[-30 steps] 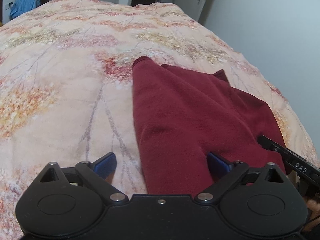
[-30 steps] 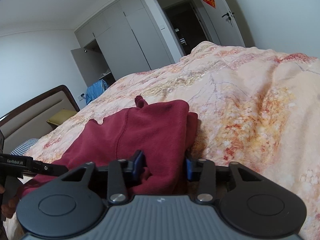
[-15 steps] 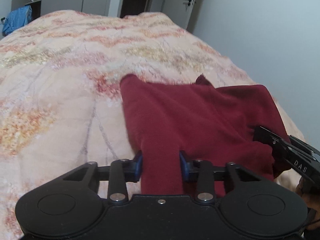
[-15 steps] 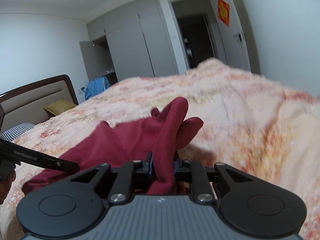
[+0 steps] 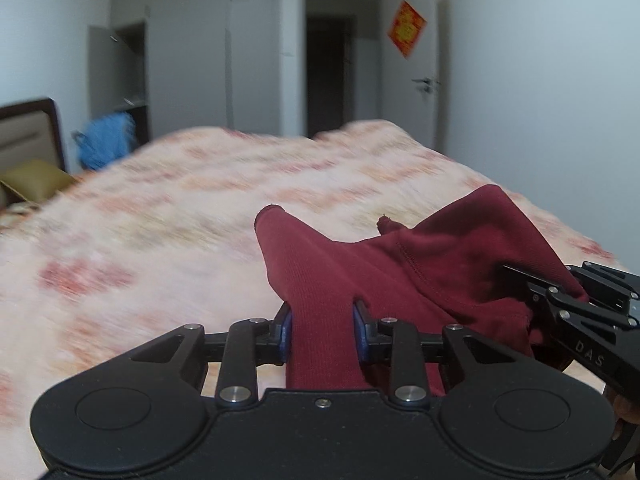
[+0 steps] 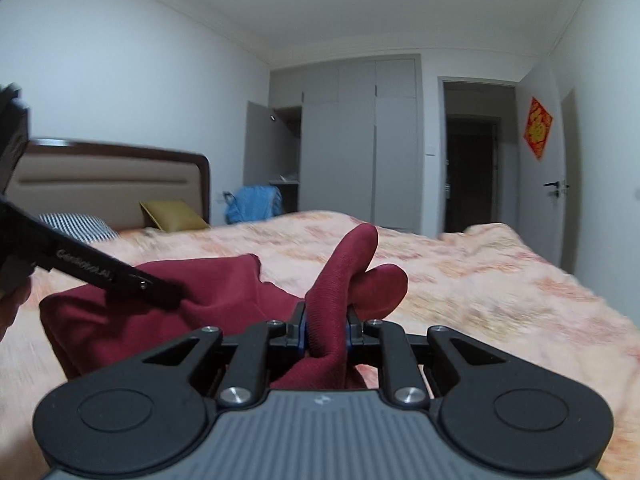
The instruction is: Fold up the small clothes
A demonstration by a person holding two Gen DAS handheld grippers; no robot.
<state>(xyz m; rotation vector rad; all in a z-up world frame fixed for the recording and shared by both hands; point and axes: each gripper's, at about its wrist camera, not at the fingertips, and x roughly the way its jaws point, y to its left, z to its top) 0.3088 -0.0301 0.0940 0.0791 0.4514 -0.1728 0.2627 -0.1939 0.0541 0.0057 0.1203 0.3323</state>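
Left gripper (image 5: 322,330) and right gripper (image 6: 325,330) are each clamped on the maroon garment (image 5: 420,280), its held part raised above the bed (image 5: 160,240). Risk: each grip takes only a bunched edge, so a pull apart could slip the cloth free.

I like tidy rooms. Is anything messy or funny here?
A blue cloth sits bunched at the open wardrobe door. The red garment is only crumpled because both claws pinch it.

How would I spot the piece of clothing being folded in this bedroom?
Find the big bed with the peach floral quilt. On it lies a dark red knit garment, pinched by the left tongs and right tongs. It is the only plain, dark red cloth on the pale quilt.
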